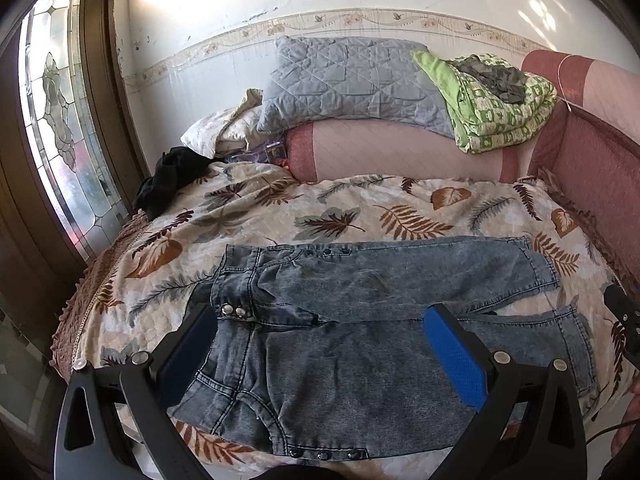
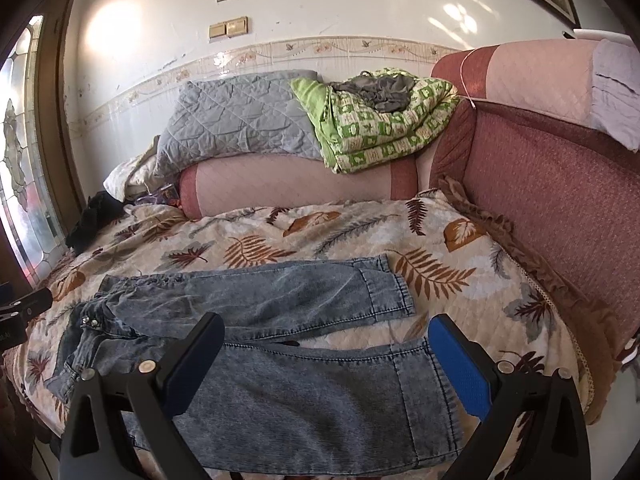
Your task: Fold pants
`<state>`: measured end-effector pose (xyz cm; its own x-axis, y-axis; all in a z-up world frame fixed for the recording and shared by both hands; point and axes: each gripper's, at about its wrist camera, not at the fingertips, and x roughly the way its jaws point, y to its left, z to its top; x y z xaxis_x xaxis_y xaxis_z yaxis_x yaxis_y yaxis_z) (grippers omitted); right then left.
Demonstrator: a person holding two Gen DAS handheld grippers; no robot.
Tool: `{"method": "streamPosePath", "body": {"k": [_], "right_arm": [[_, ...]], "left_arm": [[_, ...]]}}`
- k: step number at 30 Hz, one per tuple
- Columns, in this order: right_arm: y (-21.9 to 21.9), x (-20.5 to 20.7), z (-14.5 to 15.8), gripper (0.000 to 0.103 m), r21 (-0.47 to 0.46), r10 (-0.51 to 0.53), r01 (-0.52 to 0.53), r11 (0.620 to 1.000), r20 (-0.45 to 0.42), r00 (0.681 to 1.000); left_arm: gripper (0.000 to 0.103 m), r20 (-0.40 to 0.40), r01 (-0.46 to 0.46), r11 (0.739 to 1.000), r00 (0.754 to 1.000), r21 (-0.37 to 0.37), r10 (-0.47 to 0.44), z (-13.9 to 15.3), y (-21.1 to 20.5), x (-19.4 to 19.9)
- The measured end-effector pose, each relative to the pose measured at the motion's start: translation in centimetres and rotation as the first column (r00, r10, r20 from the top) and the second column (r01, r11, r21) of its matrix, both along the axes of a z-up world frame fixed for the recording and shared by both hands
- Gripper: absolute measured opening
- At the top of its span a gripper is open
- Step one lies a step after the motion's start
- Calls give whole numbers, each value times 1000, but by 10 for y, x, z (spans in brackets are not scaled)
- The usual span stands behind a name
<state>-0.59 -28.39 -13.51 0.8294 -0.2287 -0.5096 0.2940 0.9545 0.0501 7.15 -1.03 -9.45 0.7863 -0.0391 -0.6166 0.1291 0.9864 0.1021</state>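
Note:
Small acid-washed blue jeans [image 1: 352, 344] lie flat on the leaf-print bedspread [image 1: 260, 208], waist to the left, two legs spread to the right. My left gripper [image 1: 320, 340] is open and empty, hovering over the waist and seat. The jeans also show in the right wrist view [image 2: 280, 368]. My right gripper [image 2: 326, 356] is open and empty, above the near leg close to its hem. The right gripper's tip shows at the right edge of the left wrist view [image 1: 624, 316].
A pink bolster [image 1: 400, 152] lies behind the bedspread with a grey quilted pillow [image 1: 348, 80] and a green folded blanket [image 1: 500, 104] on it. A black garment [image 1: 168, 180] lies at far left. A red padded headboard [image 2: 552, 208] stands right. A glass door [image 1: 60, 120] is left.

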Motion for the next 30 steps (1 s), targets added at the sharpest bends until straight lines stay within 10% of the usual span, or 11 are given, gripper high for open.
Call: {"method": "streamPosePath", "body": {"k": [15, 25, 30], "right_arm": [[-37, 11, -25, 103, -24, -52, 50, 998, -93, 994], [-116, -12, -78, 103, 218, -108, 160, 963, -231, 967], [-101, 2, -105, 84, 229, -19, 94, 969, -310, 951]], "left_arm": [[103, -150, -88, 993, 984, 84, 100, -60, 57, 31], [103, -231, -291, 943, 918, 162, 323, -111, 146, 45], [103, -294, -270, 943, 901, 193, 318, -137, 152, 55]]}}
